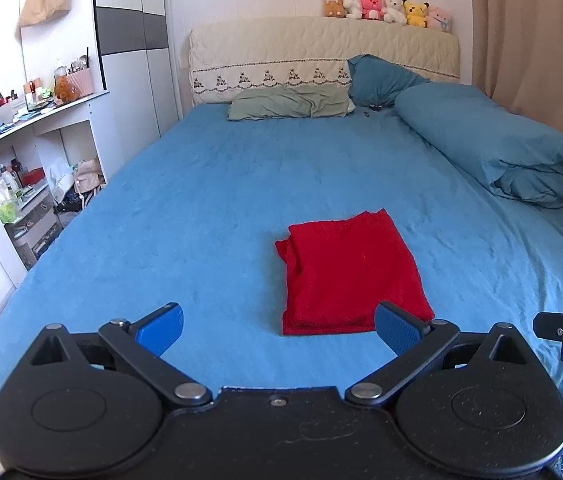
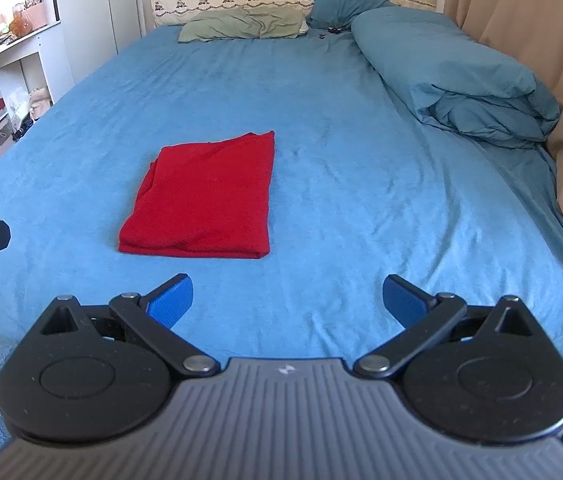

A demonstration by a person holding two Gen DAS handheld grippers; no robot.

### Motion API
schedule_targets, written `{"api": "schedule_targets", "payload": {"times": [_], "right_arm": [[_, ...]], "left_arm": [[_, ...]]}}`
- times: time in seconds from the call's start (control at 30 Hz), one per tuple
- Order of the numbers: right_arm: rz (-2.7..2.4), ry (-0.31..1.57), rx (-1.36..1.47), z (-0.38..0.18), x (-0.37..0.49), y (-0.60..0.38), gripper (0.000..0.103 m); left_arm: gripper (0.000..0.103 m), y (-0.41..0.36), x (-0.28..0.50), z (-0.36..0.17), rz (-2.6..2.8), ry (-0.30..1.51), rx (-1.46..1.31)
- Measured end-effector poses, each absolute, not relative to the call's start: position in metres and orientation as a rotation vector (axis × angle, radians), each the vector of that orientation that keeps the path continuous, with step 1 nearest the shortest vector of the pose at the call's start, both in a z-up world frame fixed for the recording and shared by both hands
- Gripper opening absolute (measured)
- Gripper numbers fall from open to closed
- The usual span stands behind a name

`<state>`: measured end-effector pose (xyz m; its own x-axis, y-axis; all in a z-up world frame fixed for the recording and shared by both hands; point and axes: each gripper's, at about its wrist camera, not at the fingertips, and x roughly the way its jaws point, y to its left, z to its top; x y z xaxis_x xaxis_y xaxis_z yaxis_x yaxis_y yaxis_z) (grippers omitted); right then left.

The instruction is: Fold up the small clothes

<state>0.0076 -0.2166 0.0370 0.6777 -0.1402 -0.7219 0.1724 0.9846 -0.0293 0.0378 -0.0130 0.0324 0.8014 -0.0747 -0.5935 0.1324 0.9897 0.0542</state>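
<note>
- Red garment (image 1: 351,272) lies already folded into a neat, layered rectangle on the blue bed sheet (image 1: 201,200), near the foot of the bed and well apart from the rolled duvet (image 1: 493,140) on the right.
- Left hand-held gripper (image 1: 279,326) hovers with fingers spread apart, empty; its right pad sits just before the garment's near corner.
- Right hand-held gripper (image 2: 287,300) is likewise spread wide and empty, right of the garment.
- Risk, as I judge it: a pad snagging that near edge would drag the layers askew.
- Open sheet surrounds the garment on every side, leaving ample room.
</note>
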Motion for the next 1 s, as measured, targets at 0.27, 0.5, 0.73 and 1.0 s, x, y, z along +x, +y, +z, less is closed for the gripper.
{"api": "schedule_targets", "payload": {"times": [0.27, 0.5, 0.73, 1.0], "right_arm": [[-0.171, 0.815, 0.052, 0.0359, 0.0088, -0.2160, 0.103], [-0.160, 0.824, 0.062, 0.0337, 0.0115, -0.2161, 0.103], [-0.161, 0.830, 0.066, 0.0310, 0.0131, -0.2170, 0.103], [-0.162, 0.837, 0.071, 0.0290, 0.0148, -0.2171, 0.103]], "left_arm": [[0.103, -0.0136, 0.0357, 0.0335, -0.112, 0.622, 0.106], [0.103, -0.0140, 0.0360, 0.0345, -0.115, 0.617, 0.109], [0.103, -0.0131, 0.0373, 0.0329, -0.114, 0.627, 0.118], [0.103, -0.0115, 0.0404, 0.0319, -0.115, 0.635, 0.109]]}}
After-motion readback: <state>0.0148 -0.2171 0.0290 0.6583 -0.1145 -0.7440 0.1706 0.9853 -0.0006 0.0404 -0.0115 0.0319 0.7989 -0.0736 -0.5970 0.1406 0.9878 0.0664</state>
